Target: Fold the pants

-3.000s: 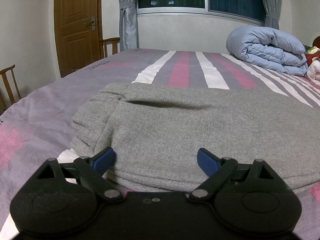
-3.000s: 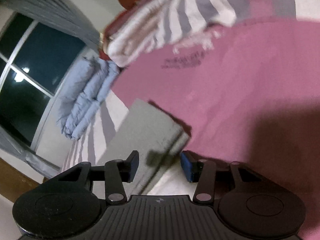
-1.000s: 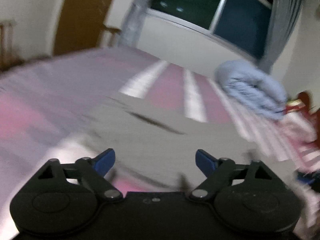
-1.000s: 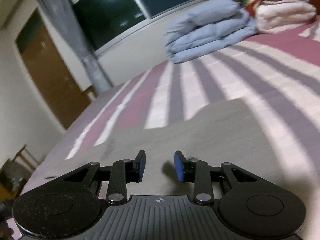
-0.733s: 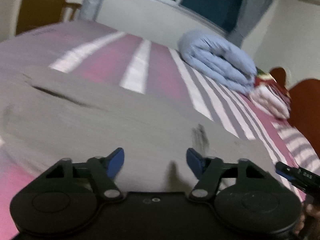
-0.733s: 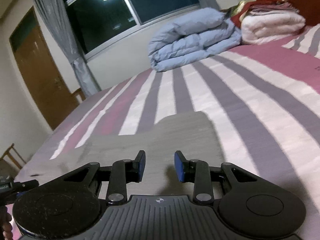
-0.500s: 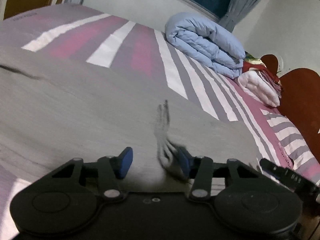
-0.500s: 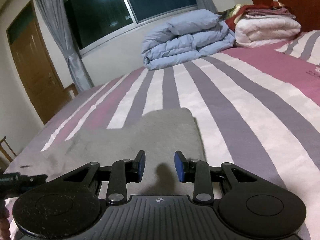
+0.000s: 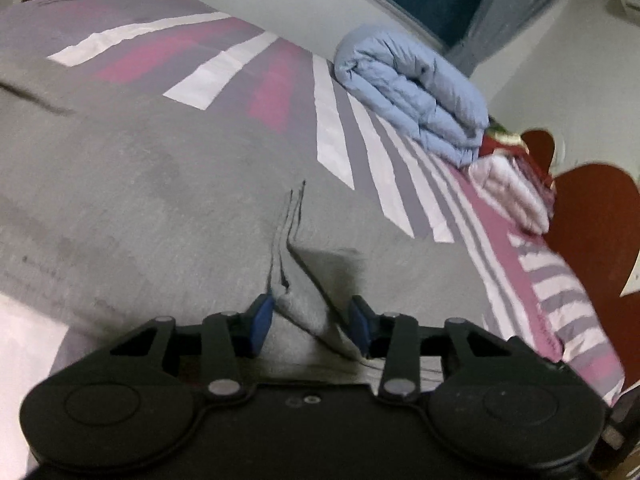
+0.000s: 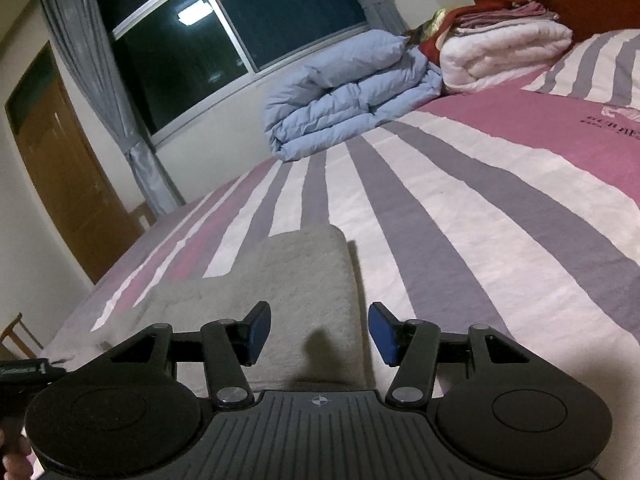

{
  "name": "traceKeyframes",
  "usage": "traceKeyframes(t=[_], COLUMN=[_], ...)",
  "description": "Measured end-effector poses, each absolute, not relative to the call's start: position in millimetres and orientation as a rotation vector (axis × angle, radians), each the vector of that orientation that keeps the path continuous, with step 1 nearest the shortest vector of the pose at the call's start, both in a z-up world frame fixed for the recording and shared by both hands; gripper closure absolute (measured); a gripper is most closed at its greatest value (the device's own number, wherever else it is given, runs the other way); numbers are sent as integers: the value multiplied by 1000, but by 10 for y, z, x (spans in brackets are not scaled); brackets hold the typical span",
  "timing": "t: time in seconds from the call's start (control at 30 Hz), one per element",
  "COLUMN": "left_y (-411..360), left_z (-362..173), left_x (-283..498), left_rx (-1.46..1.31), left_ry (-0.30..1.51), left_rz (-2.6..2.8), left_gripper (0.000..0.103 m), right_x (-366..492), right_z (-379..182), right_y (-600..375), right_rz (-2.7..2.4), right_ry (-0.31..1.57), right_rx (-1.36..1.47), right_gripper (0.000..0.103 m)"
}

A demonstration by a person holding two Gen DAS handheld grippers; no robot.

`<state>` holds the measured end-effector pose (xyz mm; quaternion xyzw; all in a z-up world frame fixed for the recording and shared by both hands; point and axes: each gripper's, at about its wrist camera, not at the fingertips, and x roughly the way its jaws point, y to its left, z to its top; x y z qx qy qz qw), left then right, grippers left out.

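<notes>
Grey pants (image 9: 140, 200) lie flat across the striped bed. In the left wrist view my left gripper (image 9: 310, 318) is shut on a pinched ridge of the grey fabric near the near edge, with creases running away from the fingers. In the right wrist view the leg end of the pants (image 10: 304, 276) lies just ahead. My right gripper (image 10: 318, 332) is open and empty, its blue pads straddling the near corner of that end just above the cloth.
A rolled pale-blue duvet (image 10: 352, 92) and a white folded blanket (image 10: 504, 56) lie at the far side of the bed. The red-brown headboard (image 9: 592, 220) stands to the right. A wooden door (image 10: 64, 184) and a chair (image 10: 16, 336) are at the left.
My left gripper swung right along the pants and closed on a fold of the fabric. My right gripper turned from the bed edge to the leg end and opened wider.
</notes>
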<state>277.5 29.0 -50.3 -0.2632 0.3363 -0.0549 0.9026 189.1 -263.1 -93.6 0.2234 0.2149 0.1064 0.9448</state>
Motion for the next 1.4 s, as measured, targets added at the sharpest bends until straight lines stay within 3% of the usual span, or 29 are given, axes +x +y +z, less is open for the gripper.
traceKeyframes(t=[0.1,0.2,0.27,0.33,0.4,0.43,0.6,0.7,0.83,0.9,0.97,1.0,1.2,1.33,1.4], left_y=[300,318,319,347,344,326,220,268,352,413,473,490,416,447,450], left_z=[-458,-469,-491,-544,-582,-593,-379,-671,-770,-659,-544,-493,-447,-681,-633], left_x=[2721,2740,2828,2949,3075,3118,2812,2752,2767,2770,2781,2831,3306,3509,3480], left_rx=[-573,-593,-594,-631,-633,-618,-499,-490,-497,-489,-450,-418,-303,-301,-297], left_ry=[667,663,680,707,734,743,501,594,628,603,556,563,613,699,700], left_rz=[-117,-108,-101,-110,-124,-135,-161,-53,-92,-69,-40,-36,-51,-28,-32], left_gripper=[65,44,43,52,76,93,93,93,83,73,50,47,46,47,49], right_x=[1892,1881,1885,1881,1889,1894,1953,2019,1969,2063,2235,2238,2498,2822,2698], right_z=[-954,-950,-958,-963,-963,-966,-1008,-1059,-918,-948,-1083,-1060,-793,-940,-915], right_y=[-2635,-2635,-2630,-2623,-2621,-2615,-2518,-2451,-2365,-2211,-2088,-2091,-2108,-1972,-2022], right_rz=[216,218,220,218,217,214,224,205,269,312,301,294,291,268,277], right_ry=[447,443,447,449,452,453,478,515,418,477,602,586,493,641,590], right_rx=[463,464,463,463,454,448,407,357,312,228,143,138,177,125,138], right_gripper=[48,48,48,48,48,48,48,48,49,49,49,49,49,49,49])
